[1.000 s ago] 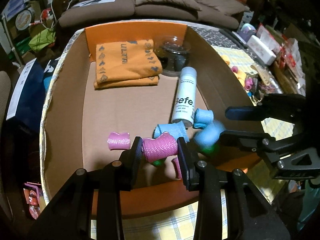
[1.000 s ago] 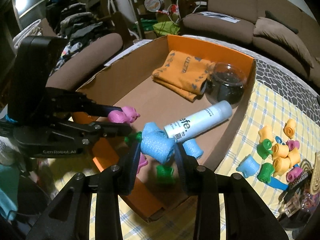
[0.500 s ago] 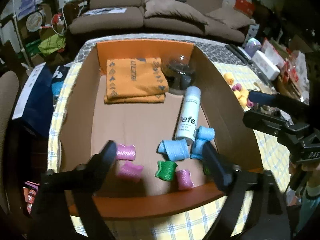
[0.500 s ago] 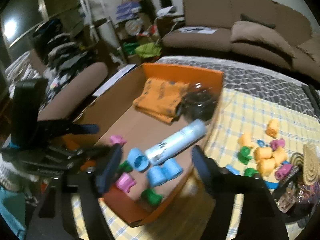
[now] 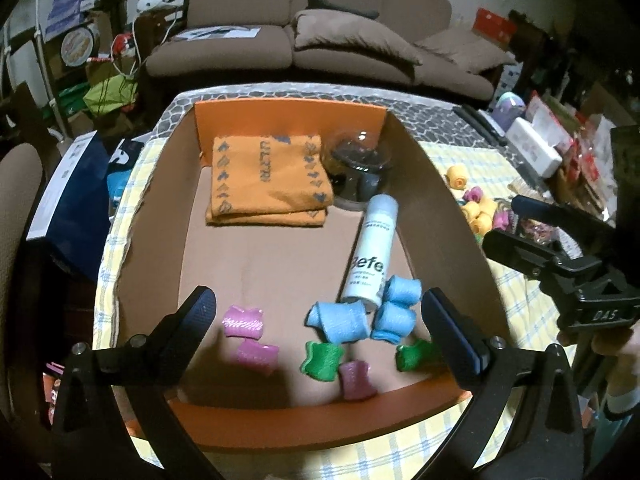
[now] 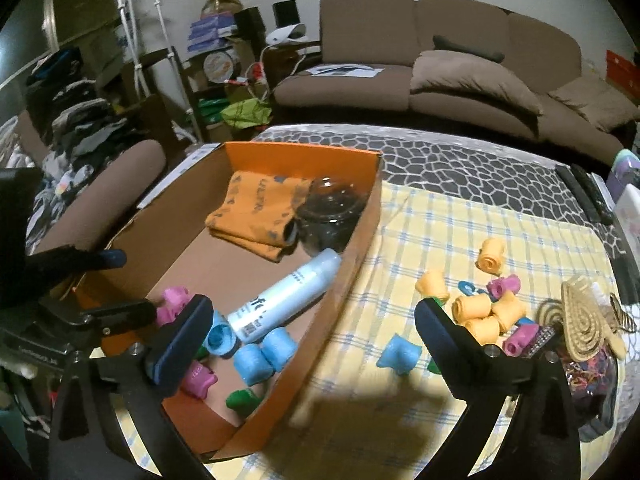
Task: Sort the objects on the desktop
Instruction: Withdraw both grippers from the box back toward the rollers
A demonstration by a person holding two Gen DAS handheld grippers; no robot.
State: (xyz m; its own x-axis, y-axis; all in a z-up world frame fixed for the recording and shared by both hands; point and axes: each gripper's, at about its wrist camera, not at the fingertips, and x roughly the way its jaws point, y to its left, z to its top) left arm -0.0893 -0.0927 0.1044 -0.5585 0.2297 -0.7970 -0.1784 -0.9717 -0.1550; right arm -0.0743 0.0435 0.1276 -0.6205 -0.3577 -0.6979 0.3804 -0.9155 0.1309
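Two grippers are empty now, each with its fingers spread wide. The left gripper point(image 5: 318, 322) hovers over the near end of the box point(image 5: 288, 420). In the box lie pink, blue and green rollers point(image 5: 344, 322), a white bottle point(image 5: 372, 256), an orange cloth point(image 5: 268, 176) and a dark jar point(image 5: 360, 164). The right gripper point(image 6: 312, 340) points at the desk point(image 6: 440, 220), beside the box. More rollers wait there: a blue roller point(image 6: 398, 354) is nearest, and an orange group point(image 6: 484, 312) lies farther, near a woven fan point(image 6: 584, 320). I judge the step in hand is fetching the next roller. The next move calls for lowering the right gripper around the blue roller, closing on it, and carrying it over the box wall.
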